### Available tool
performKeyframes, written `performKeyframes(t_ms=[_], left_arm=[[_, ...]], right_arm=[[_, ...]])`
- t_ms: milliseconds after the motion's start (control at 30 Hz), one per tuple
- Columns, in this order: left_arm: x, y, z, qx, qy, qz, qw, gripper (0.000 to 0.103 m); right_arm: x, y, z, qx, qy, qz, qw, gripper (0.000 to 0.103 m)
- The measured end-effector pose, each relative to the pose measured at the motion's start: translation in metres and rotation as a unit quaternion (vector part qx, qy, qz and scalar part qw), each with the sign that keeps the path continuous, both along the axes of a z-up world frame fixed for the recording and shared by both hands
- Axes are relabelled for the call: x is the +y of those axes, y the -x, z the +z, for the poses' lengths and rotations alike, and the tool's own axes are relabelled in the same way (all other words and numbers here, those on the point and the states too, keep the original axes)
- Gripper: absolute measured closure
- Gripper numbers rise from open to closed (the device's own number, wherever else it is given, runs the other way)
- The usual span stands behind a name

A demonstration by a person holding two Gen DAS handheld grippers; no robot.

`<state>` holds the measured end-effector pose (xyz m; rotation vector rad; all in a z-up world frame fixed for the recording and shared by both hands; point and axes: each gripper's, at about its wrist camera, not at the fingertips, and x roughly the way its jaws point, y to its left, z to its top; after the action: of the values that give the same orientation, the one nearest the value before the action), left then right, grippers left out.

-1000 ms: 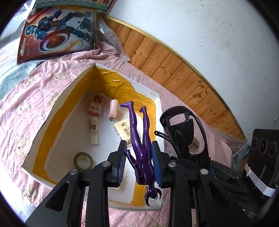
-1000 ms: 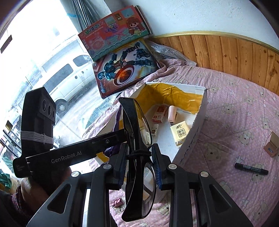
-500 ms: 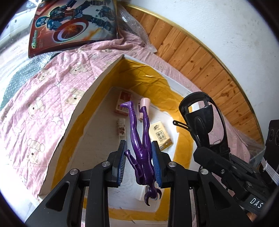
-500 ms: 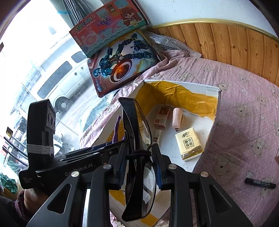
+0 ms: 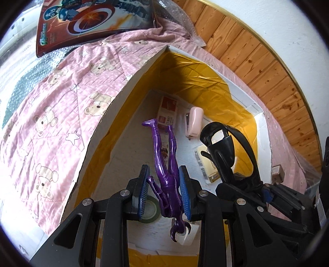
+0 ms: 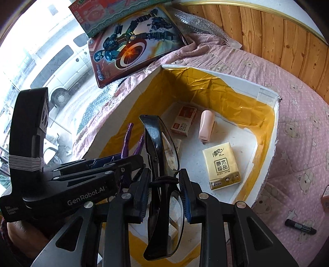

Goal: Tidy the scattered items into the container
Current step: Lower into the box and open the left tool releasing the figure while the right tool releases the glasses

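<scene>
A pink bedspread [image 5: 61,98] with bear prints covers the bed. At its far edge lies a toy box [image 6: 131,47] with a robot and shield picture, partly under a second colourful box [image 6: 102,14]. Wooden panelling [image 5: 257,53] lines the white wall [image 5: 287,24]. A white van [image 6: 59,67] stands outside the window.

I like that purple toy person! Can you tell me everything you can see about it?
The purple figure is a glossy plastic doll with thin legs and arms. It hangs upside down, feet pointing away, claw-like head end toward the camera. The left hand-held gripper pinches its body between blue ribbed pads. It hovers over the white, yellow-lined box, touching nothing else.
</scene>
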<state>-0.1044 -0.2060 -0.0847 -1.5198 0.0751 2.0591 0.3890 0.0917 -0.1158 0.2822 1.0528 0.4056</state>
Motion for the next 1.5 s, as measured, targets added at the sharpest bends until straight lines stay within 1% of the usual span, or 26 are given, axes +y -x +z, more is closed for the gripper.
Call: performKeyframes(t_ms=[100, 167, 233, 333, 667, 933, 1167, 1333, 1500], left_arm=[[0.002, 0.008, -0.006, -0.008, 0.007, 0.005, 0.9999, 0.072], [0.003, 0.014, -0.013, -0.020, 0.013, 0.012, 0.9996, 0.072], [0.003, 0.017, -0.017, -0.028, 0.016, 0.017, 0.9994, 0.069], [0.005, 0.019, -0.016, -0.022, 0.017, 0.017, 0.9995, 0.067], [0.004, 0.018, -0.014, -0.022, 0.011, 0.017, 0.9995, 0.067], [-0.003, 0.009, -0.003, -0.007, 0.008, 0.018, 0.9998, 0.067], [-0.014, -0.007, 0.011, 0.014, 0.002, 0.012, 0.9998, 0.067], [-0.021, -0.024, 0.027, 0.035, -0.019, 0.000, 0.9992, 0.066], [-0.024, -0.048, 0.040, 0.062, -0.024, -0.017, 0.9976, 0.066]], right_arm=[[0.003, -0.006, -0.007, 0.014, 0.009, 0.001, 1.000, 0.074], [0.004, -0.009, -0.010, 0.023, 0.011, -0.001, 1.000, 0.073], [0.002, -0.012, -0.012, 0.026, 0.011, -0.006, 1.000, 0.072], [0.001, -0.014, -0.015, 0.028, 0.009, -0.010, 1.000, 0.072], [0.002, -0.011, -0.014, 0.032, 0.002, -0.011, 0.999, 0.072], [0.009, 0.001, -0.002, 0.018, -0.013, -0.002, 1.000, 0.072], [0.012, 0.017, 0.008, 0.004, -0.024, -0.002, 1.000, 0.072], [0.007, 0.036, 0.018, -0.020, -0.042, -0.010, 0.999, 0.072], [-0.005, 0.055, 0.026, -0.035, -0.056, -0.025, 0.998, 0.072]])
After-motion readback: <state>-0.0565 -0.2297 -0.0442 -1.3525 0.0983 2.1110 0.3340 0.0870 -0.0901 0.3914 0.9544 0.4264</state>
